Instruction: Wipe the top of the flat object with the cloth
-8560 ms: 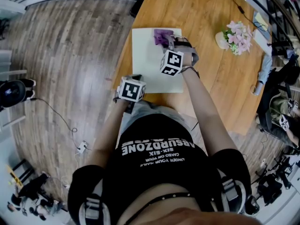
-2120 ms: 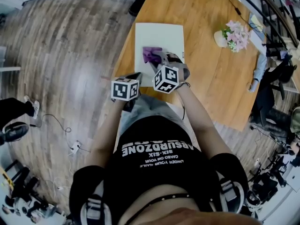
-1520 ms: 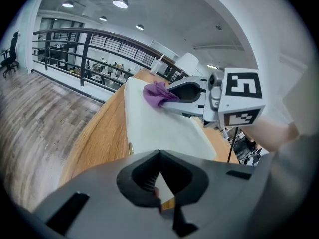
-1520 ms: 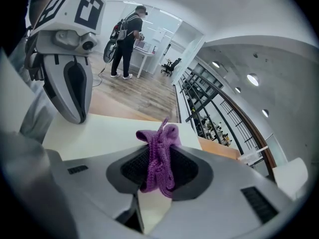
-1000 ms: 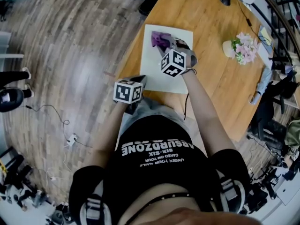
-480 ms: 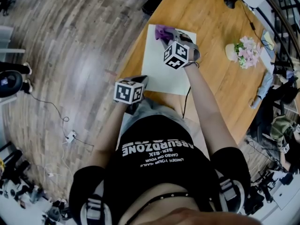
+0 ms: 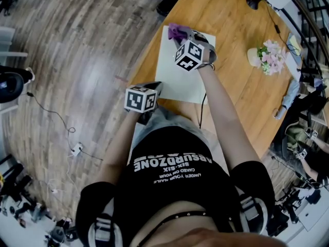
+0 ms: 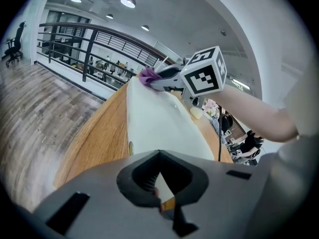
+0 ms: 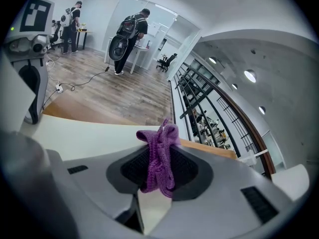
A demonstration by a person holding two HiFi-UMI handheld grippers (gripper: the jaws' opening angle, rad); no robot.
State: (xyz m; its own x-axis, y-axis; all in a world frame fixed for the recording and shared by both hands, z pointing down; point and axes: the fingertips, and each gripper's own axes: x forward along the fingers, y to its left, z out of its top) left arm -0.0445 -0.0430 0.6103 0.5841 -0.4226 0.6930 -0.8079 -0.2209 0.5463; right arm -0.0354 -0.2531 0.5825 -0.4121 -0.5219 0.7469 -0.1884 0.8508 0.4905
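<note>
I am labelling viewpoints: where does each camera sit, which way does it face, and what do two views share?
Head view: on the person's head, facing steeply down at table, board and both grippers; torso and arms show.
Left gripper view: on the left gripper at the board's near edge, facing along it; own shut jaws show.
Right gripper view: on the right gripper, facing past the board to the floor; jaws grip the purple cloth.
Shared: head and left gripper views both show that cloth.

Clamped shut with left gripper (image 8: 160, 203), seemingly on near edge of white board (image 8: 154, 126) lying on wooden table (image 8: 94, 138). At far end, pressed to board by right gripper (image 8: 156, 81): bunched purple cloth (image 8: 147, 75).
</note>
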